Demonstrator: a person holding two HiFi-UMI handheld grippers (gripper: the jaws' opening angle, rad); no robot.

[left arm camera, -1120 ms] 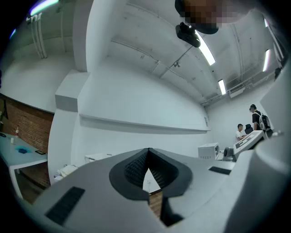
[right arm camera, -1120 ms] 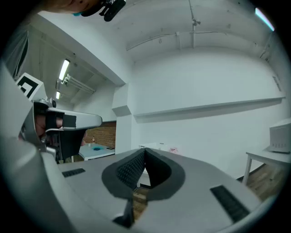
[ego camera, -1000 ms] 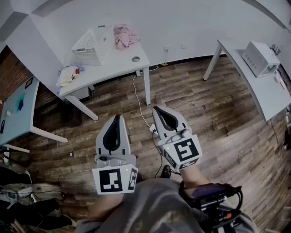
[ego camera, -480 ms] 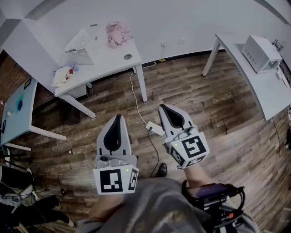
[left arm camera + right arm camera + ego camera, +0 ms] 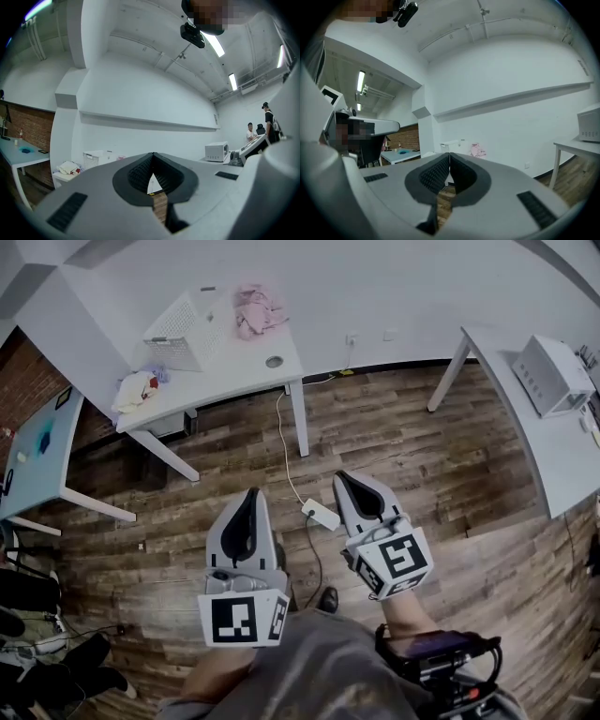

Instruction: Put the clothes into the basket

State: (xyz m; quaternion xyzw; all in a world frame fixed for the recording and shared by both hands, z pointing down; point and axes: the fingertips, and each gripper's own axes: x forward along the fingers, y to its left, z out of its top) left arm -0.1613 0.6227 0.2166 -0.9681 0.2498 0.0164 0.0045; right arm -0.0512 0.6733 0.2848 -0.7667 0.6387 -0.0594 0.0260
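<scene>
The left gripper (image 5: pixel 251 493) and the right gripper (image 5: pixel 343 478) point level over the wooden floor, each with its jaws together and nothing between them. Well ahead of both stands a white table (image 5: pixel 239 371). On it, ahead and left of the left gripper, sits the white basket (image 5: pixel 183 329), with pink clothes (image 5: pixel 258 310) just beside it. A pale heap of clothes (image 5: pixel 136 390) lies further left at the table's end.

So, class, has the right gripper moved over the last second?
Yes. The right gripper has shifted rightwards, away from the table leg, uncovering the power strip.
</scene>
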